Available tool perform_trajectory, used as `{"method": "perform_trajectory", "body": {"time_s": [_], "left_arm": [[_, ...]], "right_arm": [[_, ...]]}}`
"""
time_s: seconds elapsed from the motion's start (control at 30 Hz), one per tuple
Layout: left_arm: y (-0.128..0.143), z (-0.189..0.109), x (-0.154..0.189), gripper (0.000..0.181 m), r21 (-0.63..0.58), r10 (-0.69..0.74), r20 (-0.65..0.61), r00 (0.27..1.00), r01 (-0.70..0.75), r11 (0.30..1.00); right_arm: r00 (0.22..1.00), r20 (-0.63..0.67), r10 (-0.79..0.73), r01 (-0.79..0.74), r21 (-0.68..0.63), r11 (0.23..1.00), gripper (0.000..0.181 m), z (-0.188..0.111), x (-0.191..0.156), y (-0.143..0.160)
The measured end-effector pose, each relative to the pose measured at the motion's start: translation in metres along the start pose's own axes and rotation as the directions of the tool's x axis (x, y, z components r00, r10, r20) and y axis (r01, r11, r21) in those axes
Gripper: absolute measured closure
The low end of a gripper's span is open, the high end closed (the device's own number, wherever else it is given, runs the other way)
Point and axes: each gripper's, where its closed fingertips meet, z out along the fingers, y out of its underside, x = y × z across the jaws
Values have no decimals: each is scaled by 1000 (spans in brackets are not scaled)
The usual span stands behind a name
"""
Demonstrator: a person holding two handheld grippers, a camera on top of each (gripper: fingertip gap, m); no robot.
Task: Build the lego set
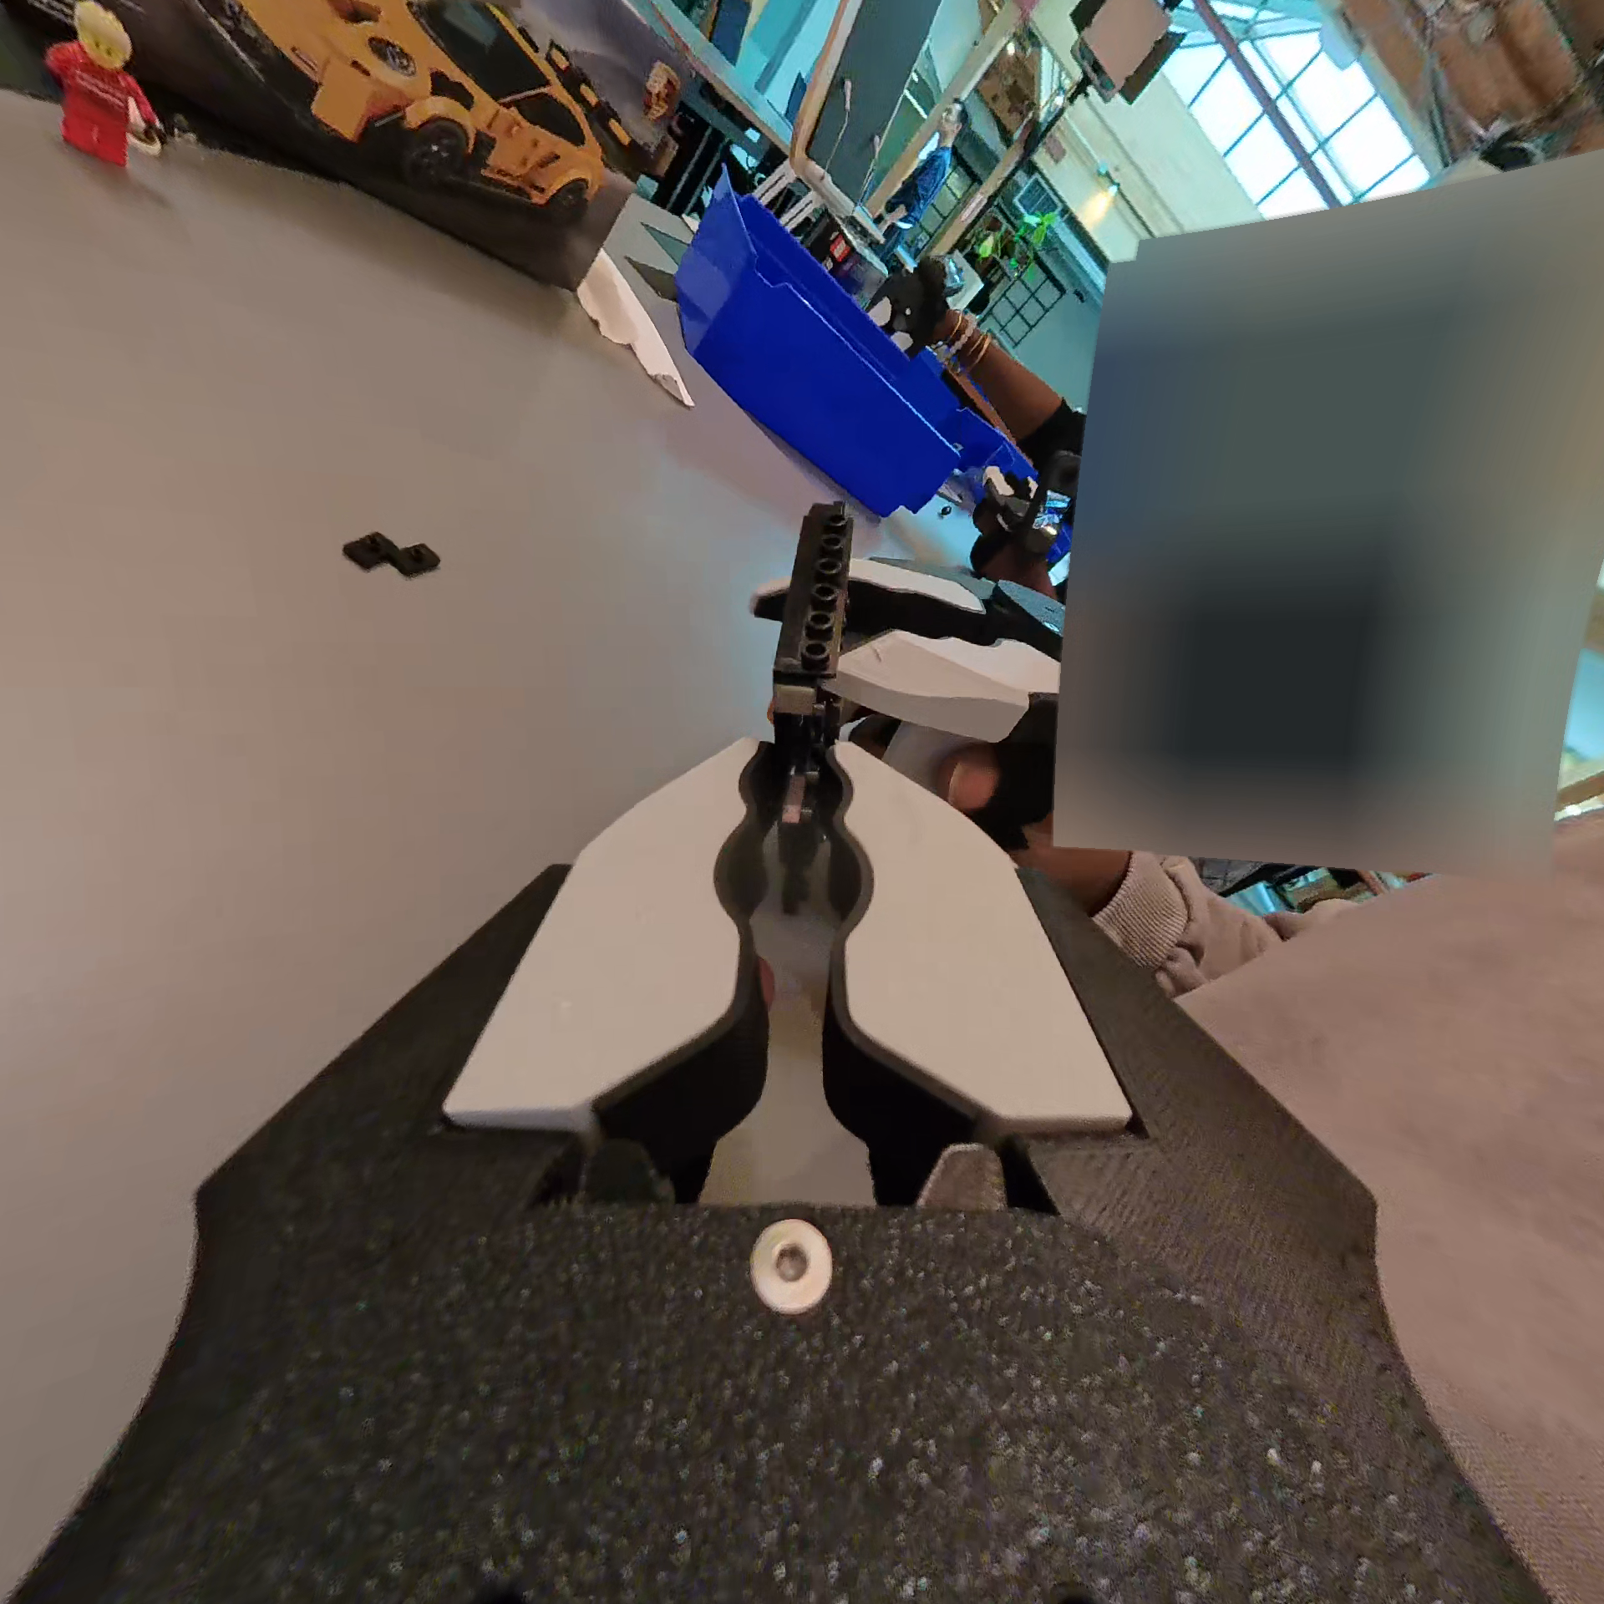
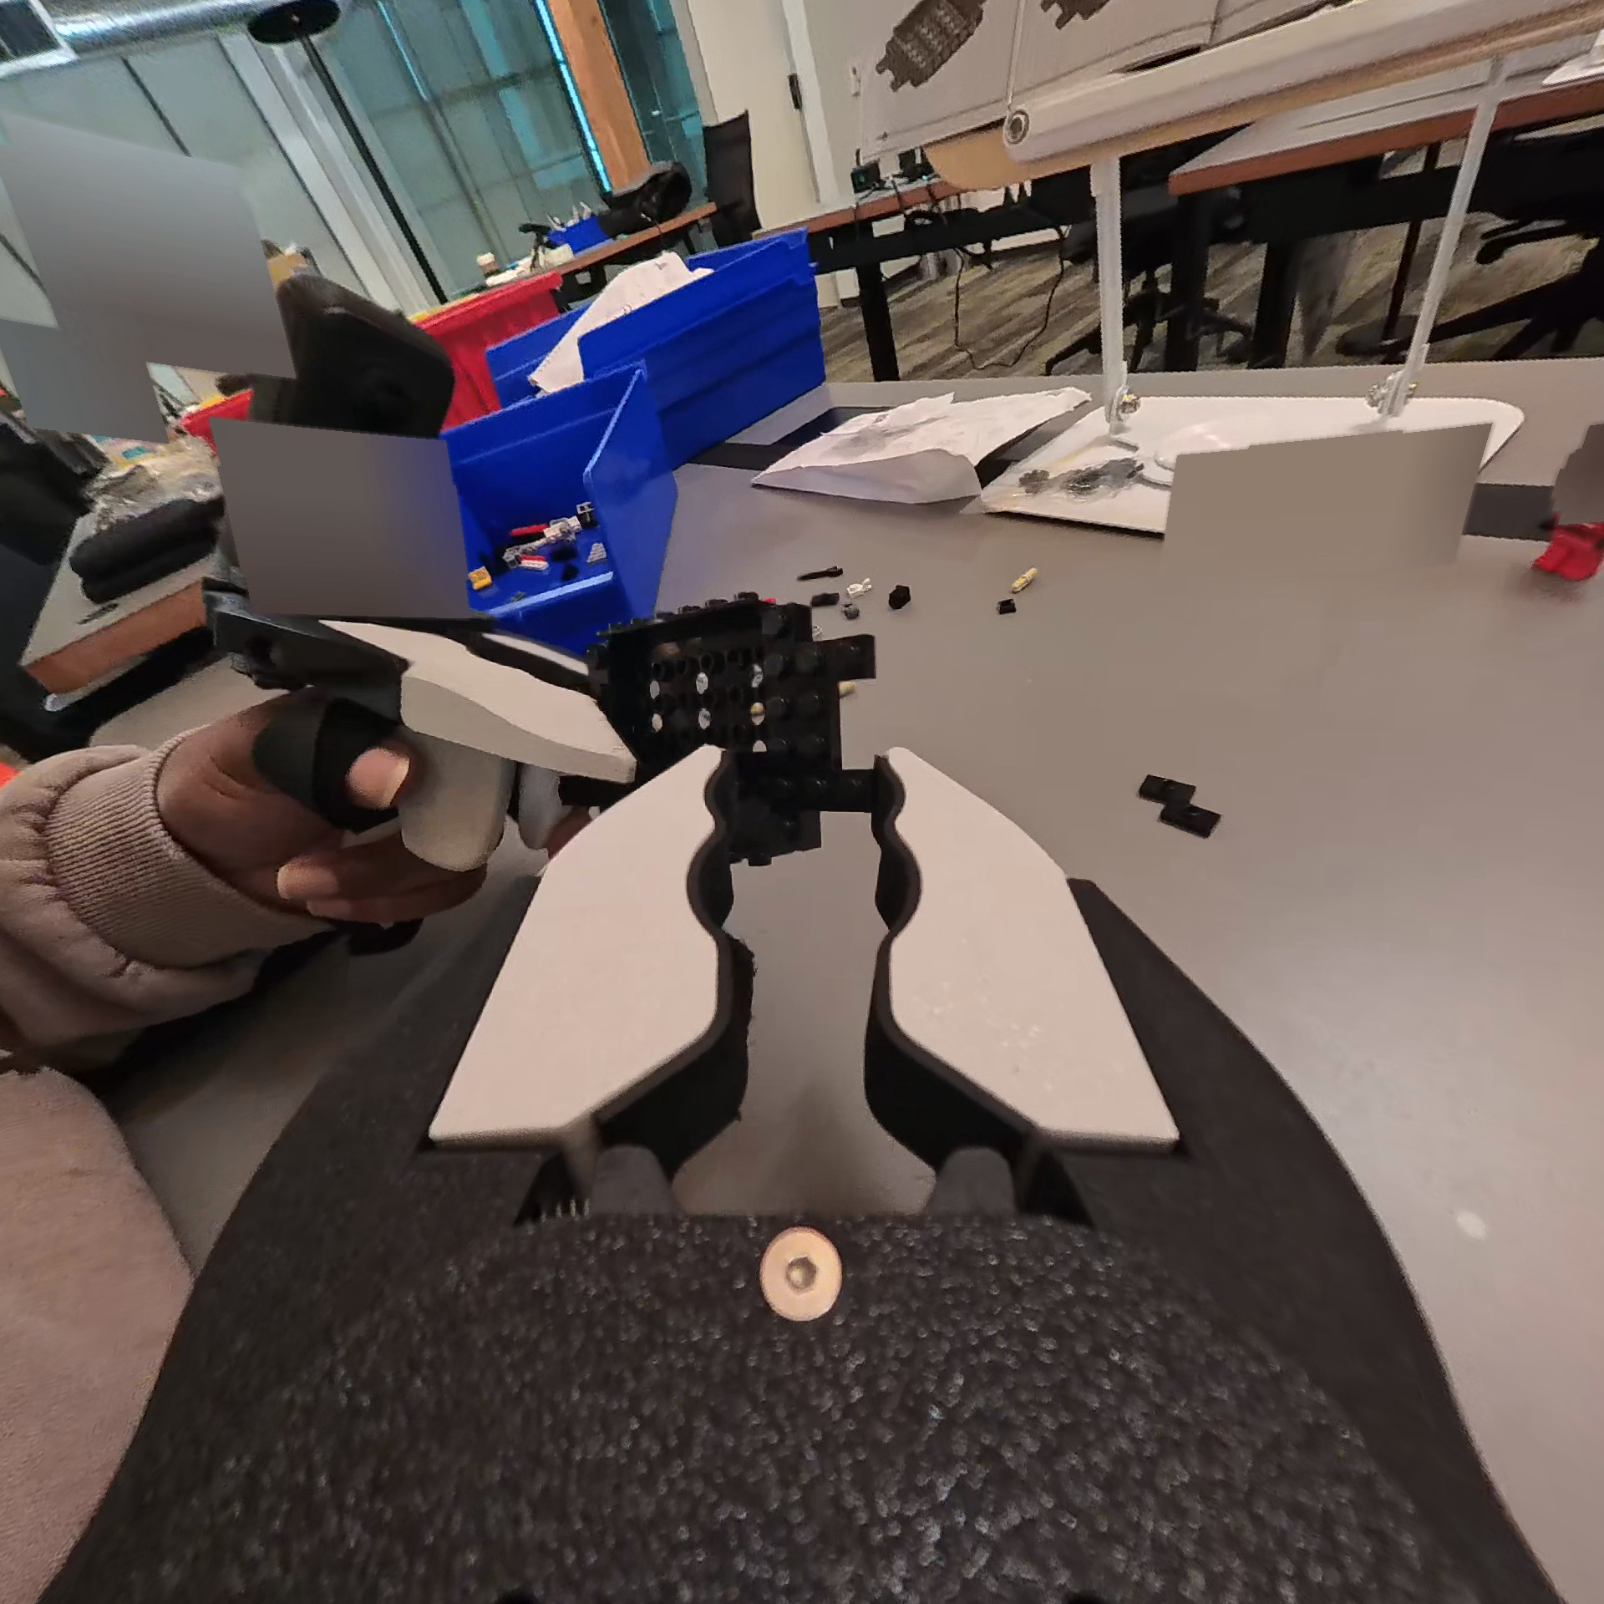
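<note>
Nearest, the left gripper (image 1: 794, 772) has its fingers clamped on the edge of a black lego assembly (image 2: 746, 694), held above the grey counter (image 2: 1302, 781) with its long axis running straight on from them. The right gripper (image 2: 798, 772) meets it crosswise, fingers apart around its lower end. Beyond the assembly lie a black stepped plate (image 2: 1179, 803), loose pieces and a blue bin (image 2: 625, 486).

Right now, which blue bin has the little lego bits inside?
The nearer blue bin, beside the held black lego assembly; small pieces lie inside. The farther blue bin shows only white paper.
</note>
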Motion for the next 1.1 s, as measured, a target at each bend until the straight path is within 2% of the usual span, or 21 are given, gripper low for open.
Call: {"method": "perform_trajectory", "body": {"time_s": [0.27, 0.43, 0.53, 0.6, 0.7, 0.9, 1.0, 1.1], "left_arm": [[4, 0, -4, 171, -22, 34, 23, 999, -34, 999], [0, 4, -7, 171, 7, -160, -69, 985, 160, 987], [6, 3, -23, 171, 9, -231, -20, 973, 231, 973], [8, 2, -28, 172, 17, -317, -48, 947, 318, 948], [6, 0, -36, 172, 44, -420, -68, 905, 423, 905], [12, -1, -49, 172, 38, -479, -21, 878, 479, 877], [16, 0, -52, 172, 17, -492, -8, 871, 492, 871], [19, 1, -54, 172, 3, -503, -2, 865, 503, 865]], "right_arm": [[999, -14, -43, 43, 0, 999, 151, 1, 1, 6], [998, 10, -54, 54, 4, 999, 162, -9, 2, -9], [985, 31, -169, 171, -94, 981, 162, -23, 17, -23], [964, 49, -260, 265, -192, 945, 163, -24, 39, -25], [936, 141, -322, 352, -351, 868, 164, -10, 71, -12], [869, 335, -363, 493, -555, 670, 162, 30, 108, 29], [844, 401, -355, 535, -598, 597, 162, 41, 122, 41], [835, 451, -316, 546, -603, 582, 161, 51, 125, 41]]}}
